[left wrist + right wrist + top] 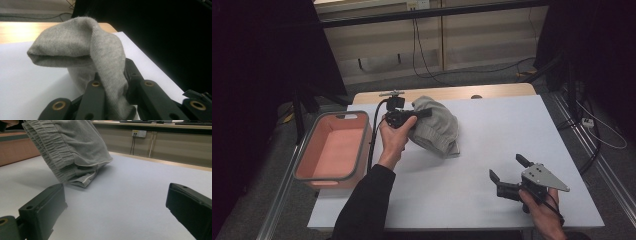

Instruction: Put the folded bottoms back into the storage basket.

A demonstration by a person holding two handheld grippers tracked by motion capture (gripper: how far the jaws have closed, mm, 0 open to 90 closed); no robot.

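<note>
I am pinching the grey garment (pixel 435 127) in my left tongs (pixel 424 114). My right tongs (pixel 508 168) are gaping wide over the counter (pixel 492 125). The pink bin (pixel 333 150) is sitting empty.

white table (pixel 492 150) | grey floor (pixel 472 77) | beige wall cabinets (pixel 462 40) | dark curtains (pixel 262 50)

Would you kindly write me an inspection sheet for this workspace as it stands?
Surface: white table, bare in the middle, wooden strip along its far edge.
Job's things: grey garment, folded, partly lifted, its lower edge on the table; pink bin at the table's left edge, nothing seen inside.
Clutter: nothing seen.
Grippers: left hand-held gripper shut on the garment; right hand-held gripper open, near the front right.
Cables: black cable trailing from the left one; others on the floor.
Surroundings: dark curtains, wall socket.
</note>
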